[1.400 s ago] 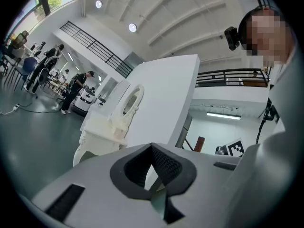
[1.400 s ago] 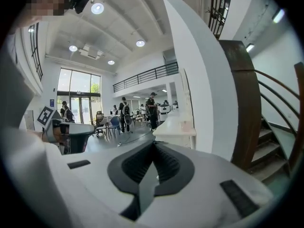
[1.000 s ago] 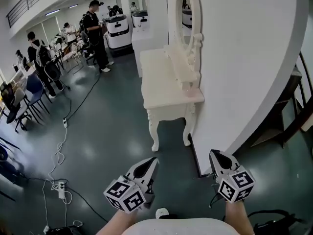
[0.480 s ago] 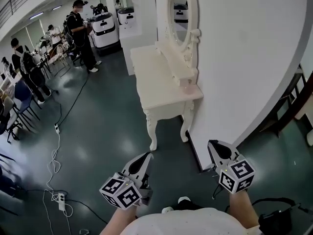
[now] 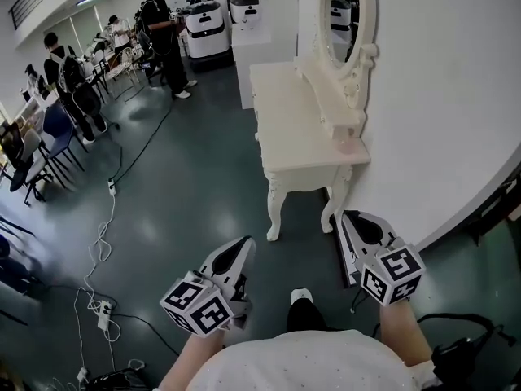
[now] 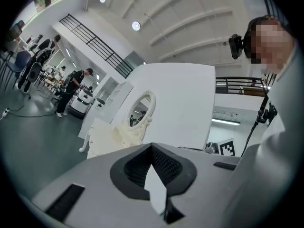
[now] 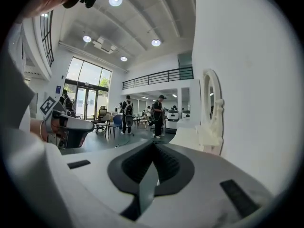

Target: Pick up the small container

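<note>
A white dressing table (image 5: 301, 141) with an oval mirror (image 5: 342, 15) stands against the white wall ahead. A small pale pinkish thing (image 5: 349, 146), too small to identify, sits on the tabletop at the mirror's near end. Both grippers are held low over the dark floor, short of the table. My left gripper (image 5: 242, 246) points toward the table's front leg, jaws together, nothing in them. My right gripper (image 5: 352, 221) is just below the table's near corner, also shut and empty. The left gripper view (image 6: 153, 148) shows the table (image 6: 111, 134) far off; the right gripper view (image 7: 153, 146) shows it (image 7: 190, 134) too.
White wall (image 5: 440, 96) on the right. Cables and a power strip (image 5: 102, 315) lie on the floor at left. Several people, chairs and white machines (image 5: 203, 31) stand at the back left. My shoe (image 5: 300, 297) is between the grippers. A black bag (image 5: 460, 357) lies at lower right.
The table has come nearer and shifted right in the head view as the person stepped forward. Both grippers stay shut and keep about the same places in the view.
</note>
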The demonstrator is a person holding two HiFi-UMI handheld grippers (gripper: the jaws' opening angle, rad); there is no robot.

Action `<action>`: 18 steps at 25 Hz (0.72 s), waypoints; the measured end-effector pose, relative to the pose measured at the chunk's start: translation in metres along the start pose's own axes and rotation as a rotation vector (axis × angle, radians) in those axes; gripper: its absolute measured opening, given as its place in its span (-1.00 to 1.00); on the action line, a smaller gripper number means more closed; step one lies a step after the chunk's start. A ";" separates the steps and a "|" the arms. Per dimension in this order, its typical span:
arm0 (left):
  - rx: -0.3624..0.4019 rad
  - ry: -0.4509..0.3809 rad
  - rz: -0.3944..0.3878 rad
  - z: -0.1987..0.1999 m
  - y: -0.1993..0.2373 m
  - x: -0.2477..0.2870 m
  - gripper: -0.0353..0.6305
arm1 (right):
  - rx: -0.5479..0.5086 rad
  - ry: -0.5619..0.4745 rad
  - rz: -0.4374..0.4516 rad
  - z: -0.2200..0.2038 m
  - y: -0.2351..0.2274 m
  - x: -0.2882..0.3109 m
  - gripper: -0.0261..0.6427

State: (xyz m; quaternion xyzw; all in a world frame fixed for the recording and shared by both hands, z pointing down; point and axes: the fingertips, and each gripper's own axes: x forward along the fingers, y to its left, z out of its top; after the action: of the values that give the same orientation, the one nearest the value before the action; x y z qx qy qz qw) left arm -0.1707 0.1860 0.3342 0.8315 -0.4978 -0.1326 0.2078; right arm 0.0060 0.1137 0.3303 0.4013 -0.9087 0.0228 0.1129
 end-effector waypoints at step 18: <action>0.110 -0.097 -0.011 0.067 0.031 0.162 -0.88 | -0.081 -0.086 0.007 0.070 -0.145 0.104 -0.93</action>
State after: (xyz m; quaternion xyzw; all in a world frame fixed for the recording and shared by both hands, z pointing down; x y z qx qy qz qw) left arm -0.1475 0.0156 0.2884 0.8371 -0.5092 -0.1461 0.1367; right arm 0.0318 -0.0694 0.2781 0.3940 -0.9142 -0.0307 0.0898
